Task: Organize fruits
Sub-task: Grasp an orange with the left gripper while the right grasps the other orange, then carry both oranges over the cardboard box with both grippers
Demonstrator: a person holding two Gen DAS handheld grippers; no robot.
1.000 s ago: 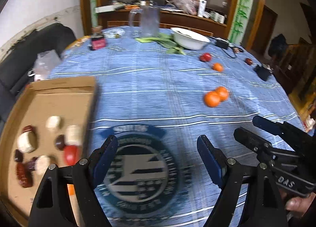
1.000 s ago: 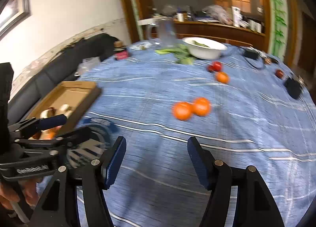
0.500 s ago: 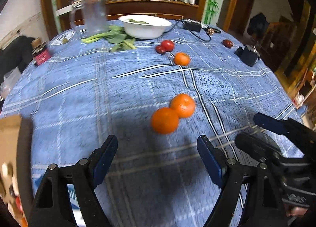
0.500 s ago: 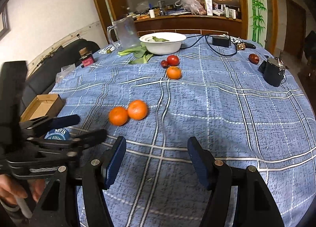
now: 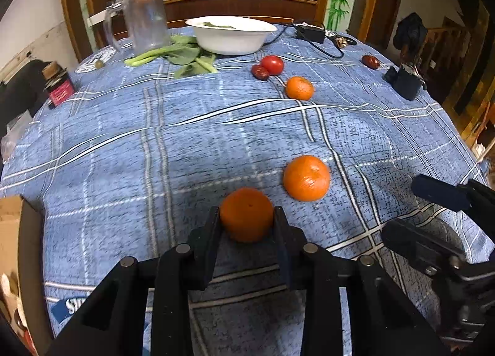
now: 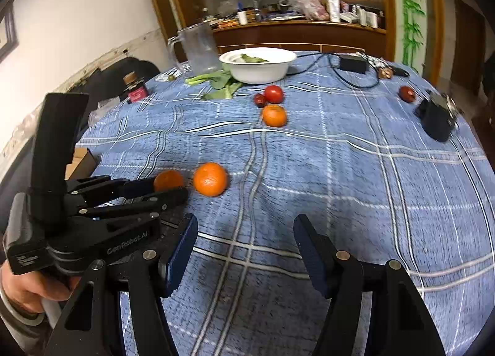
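My left gripper (image 5: 247,219) is shut on an orange mandarin (image 5: 246,214) on the blue checked tablecloth; in the right wrist view the same gripper (image 6: 173,188) clamps that mandarin (image 6: 168,180). A second mandarin (image 5: 306,177) lies just right of it, also in the right wrist view (image 6: 210,178). A third mandarin (image 5: 299,88), a red tomato (image 5: 272,64) and a dark red date (image 5: 260,72) lie farther back. My right gripper (image 6: 244,240) is open and empty, low over the cloth near the front, and shows at the right edge of the left wrist view (image 5: 433,210).
A cardboard box (image 5: 18,250) with fruit stands at the left table edge. A white bowl (image 5: 231,33), green leaves (image 5: 182,57), a clear jug (image 5: 145,20), a small dark bottle (image 5: 58,85), a black charger (image 5: 310,33), a black object (image 5: 405,82) and another date (image 5: 370,61) sit at the back.
My left gripper moved forward from the box to the near mandarin and shut on it. My right gripper stayed open and advanced slightly.
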